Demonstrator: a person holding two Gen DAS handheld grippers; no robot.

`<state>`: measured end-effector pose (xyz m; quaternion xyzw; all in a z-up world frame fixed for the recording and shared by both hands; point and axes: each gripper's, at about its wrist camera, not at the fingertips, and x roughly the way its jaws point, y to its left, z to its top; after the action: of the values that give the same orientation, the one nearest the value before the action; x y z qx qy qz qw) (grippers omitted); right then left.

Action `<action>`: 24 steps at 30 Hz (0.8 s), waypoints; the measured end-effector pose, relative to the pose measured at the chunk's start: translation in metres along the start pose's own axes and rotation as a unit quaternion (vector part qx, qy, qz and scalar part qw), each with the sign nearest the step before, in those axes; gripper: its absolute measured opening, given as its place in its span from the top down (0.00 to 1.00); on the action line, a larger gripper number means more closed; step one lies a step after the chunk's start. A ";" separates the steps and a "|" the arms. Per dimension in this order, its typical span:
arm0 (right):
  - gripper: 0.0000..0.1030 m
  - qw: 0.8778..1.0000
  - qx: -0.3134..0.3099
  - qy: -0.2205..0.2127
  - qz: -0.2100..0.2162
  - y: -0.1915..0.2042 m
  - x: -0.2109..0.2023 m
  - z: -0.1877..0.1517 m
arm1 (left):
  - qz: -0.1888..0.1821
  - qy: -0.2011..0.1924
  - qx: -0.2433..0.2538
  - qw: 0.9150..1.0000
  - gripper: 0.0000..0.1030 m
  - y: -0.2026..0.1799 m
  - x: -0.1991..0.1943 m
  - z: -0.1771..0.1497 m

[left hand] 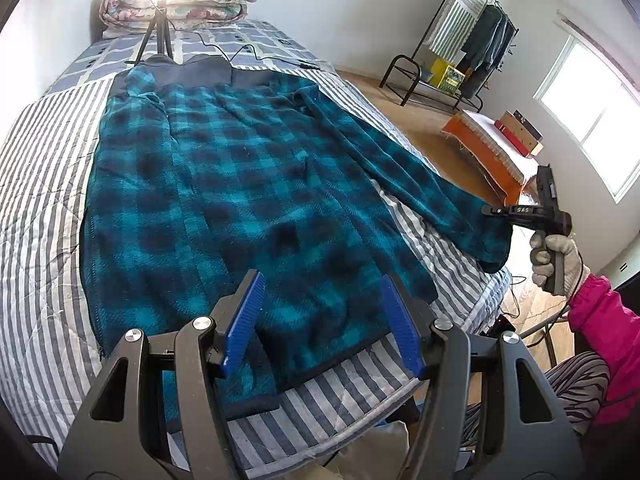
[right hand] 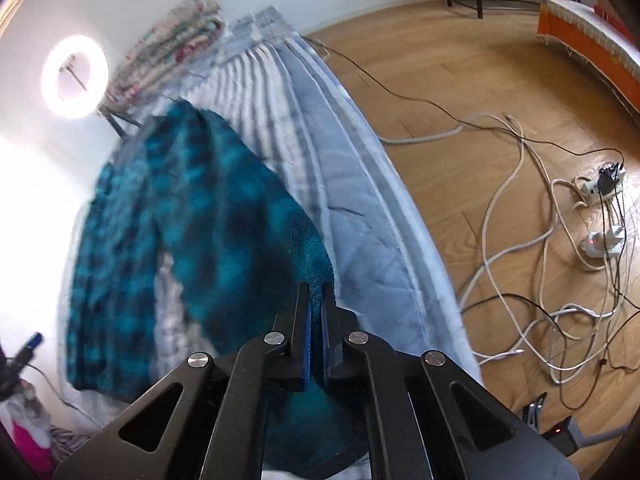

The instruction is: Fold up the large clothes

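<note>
A teal and black plaid fleece jacket [left hand: 240,184] lies spread flat on the striped bed [left hand: 36,208], collar at the far end. My left gripper [left hand: 322,280] hovers open over the jacket's near hem, with nothing between its blue pads. The jacket's right sleeve [left hand: 440,200] stretches out to the bed's right edge. A gloved hand holds my right gripper [left hand: 496,211] at the cuff. In the right wrist view the right gripper [right hand: 316,288] is shut on the sleeve [right hand: 240,216], with teal fleece pinched between the pads at the mattress edge [right hand: 360,184].
A ring light [right hand: 75,77] on a tripod [left hand: 154,40] and folded floral quilts [left hand: 180,0] sit at the bed's head. Right of the bed lie a wooden floor with tangled cables [right hand: 520,240] and power strips [right hand: 600,184], an orange-covered bench [left hand: 492,152] and a clothes rack [left hand: 460,40].
</note>
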<state>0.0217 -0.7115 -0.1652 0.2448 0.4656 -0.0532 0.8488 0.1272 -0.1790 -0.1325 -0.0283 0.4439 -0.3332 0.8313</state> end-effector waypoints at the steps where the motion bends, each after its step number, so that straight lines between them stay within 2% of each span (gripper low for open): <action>1: 0.98 1.000 0.001 -0.007 0.010 0.007 -0.008 0.000 | 0.000 -0.002 -0.001 1.000 0.39 0.001 -0.002 0.000; 8: 0.98 0.997 -0.047 -0.032 0.054 0.074 -0.036 -0.002 | -0.003 -0.017 -0.021 1.000 0.39 0.011 -0.020 -0.003; 14: 0.98 0.991 -0.114 -0.036 0.065 0.147 -0.038 -0.010 | -0.002 -0.029 -0.038 0.999 0.40 0.021 -0.033 -0.006; 17: 0.98 0.985 -0.154 -0.024 0.074 0.185 -0.028 -0.018 | -0.004 -0.035 -0.052 0.998 0.40 0.027 -0.038 -0.008; 24: 0.98 0.961 -0.254 0.040 0.098 0.264 0.017 -0.051 | -0.007 -0.046 -0.081 0.996 0.40 0.036 -0.045 -0.012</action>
<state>0.0759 -0.4546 -0.1055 0.0674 0.4714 0.1598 0.8647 0.1197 -0.1221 -0.1195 -0.1139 0.4303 -0.3006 0.8435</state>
